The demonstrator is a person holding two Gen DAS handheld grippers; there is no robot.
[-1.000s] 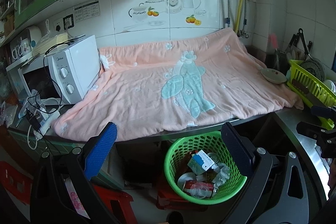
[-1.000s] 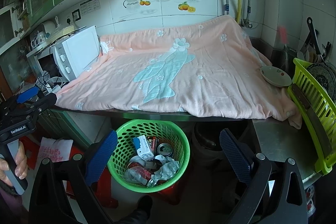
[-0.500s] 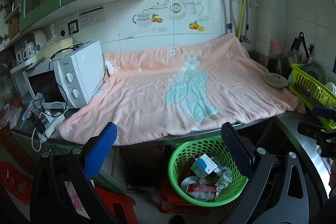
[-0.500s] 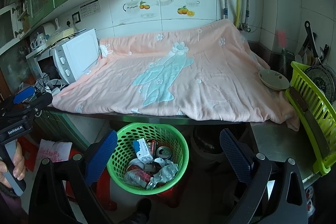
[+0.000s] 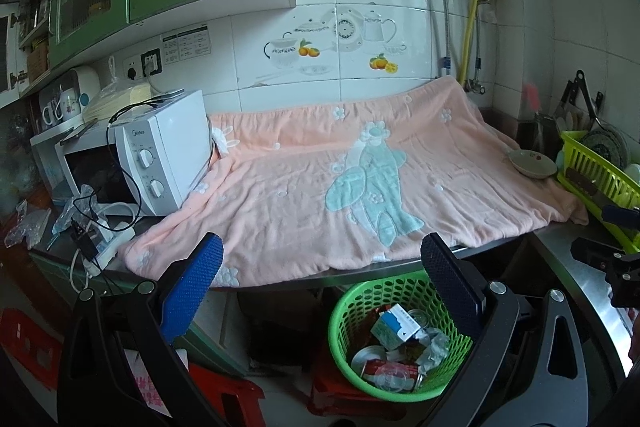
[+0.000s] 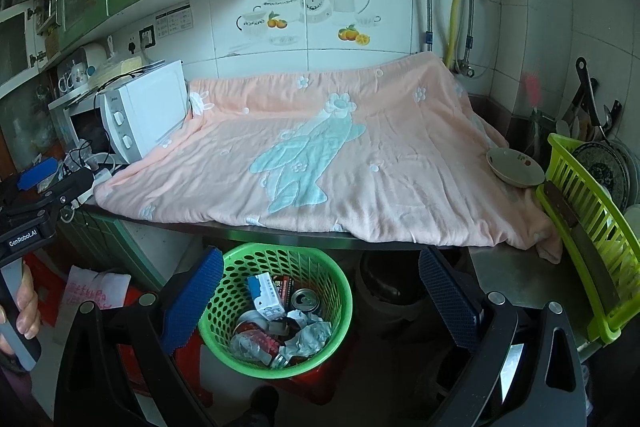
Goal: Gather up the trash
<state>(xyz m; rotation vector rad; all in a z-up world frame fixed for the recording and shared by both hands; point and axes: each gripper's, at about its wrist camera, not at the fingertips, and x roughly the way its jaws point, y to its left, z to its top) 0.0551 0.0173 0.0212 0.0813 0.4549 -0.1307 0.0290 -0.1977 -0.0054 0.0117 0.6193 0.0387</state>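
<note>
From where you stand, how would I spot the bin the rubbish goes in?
Find the counter draped in the pink blanket. Below its front edge, on the floor, stands the green basket. Unlike the yellow-green dish rack up on the counter, it is round, perforated, and holds cans and wrappers.

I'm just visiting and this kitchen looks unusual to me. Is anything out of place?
Yes: a pink blanket is spread over the whole countertop, its right corner drooping over the edge. A bowl sits on it, tilted. The trash itself lies in the green basket below; none shows spilled.

Both wrist views face the blanket-draped counter (image 5: 360, 187), apparently from nearby.
</note>
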